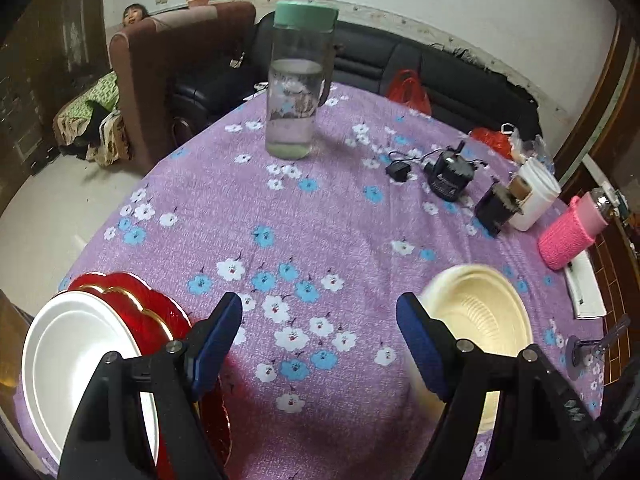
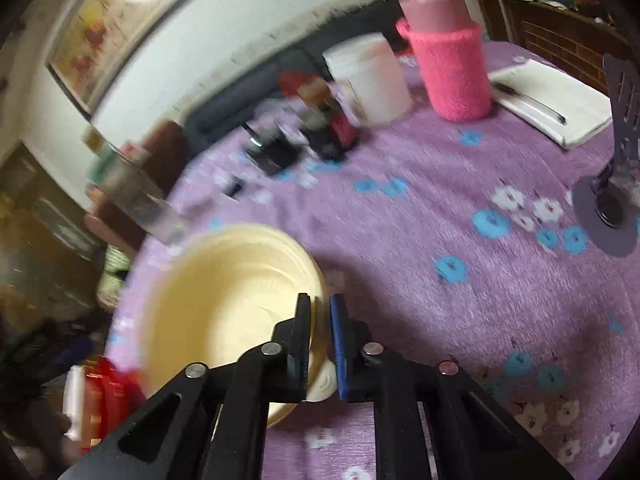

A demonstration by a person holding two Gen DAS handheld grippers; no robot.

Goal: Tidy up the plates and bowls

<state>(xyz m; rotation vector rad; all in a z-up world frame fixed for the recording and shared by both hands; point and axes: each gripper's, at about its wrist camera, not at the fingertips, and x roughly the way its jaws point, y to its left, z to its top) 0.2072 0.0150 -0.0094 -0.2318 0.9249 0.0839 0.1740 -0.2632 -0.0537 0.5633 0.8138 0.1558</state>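
A cream bowl (image 2: 224, 288) sits on the purple flowered tablecloth (image 1: 320, 208). My right gripper (image 2: 320, 320) is shut on the bowl's near rim, one finger inside and one outside. From the left wrist the same cream bowl (image 1: 476, 312) lies just right of my left gripper (image 1: 320, 308). That gripper is open over bare cloth with nothing between its fingers. To its left a white plate (image 1: 72, 344) rests on a stack of red gold-edged plates (image 1: 132, 296) at the table's edge. The right wrist view is blurred.
A tall water bottle with a green lid (image 1: 298, 80) stands at the far middle. A black charger (image 1: 448, 178), a white cup (image 1: 536, 196), a pink knitted bottle (image 1: 568, 232) and a notebook (image 1: 588, 288) crowd the right side. A phone stand (image 2: 616, 200) is nearby.
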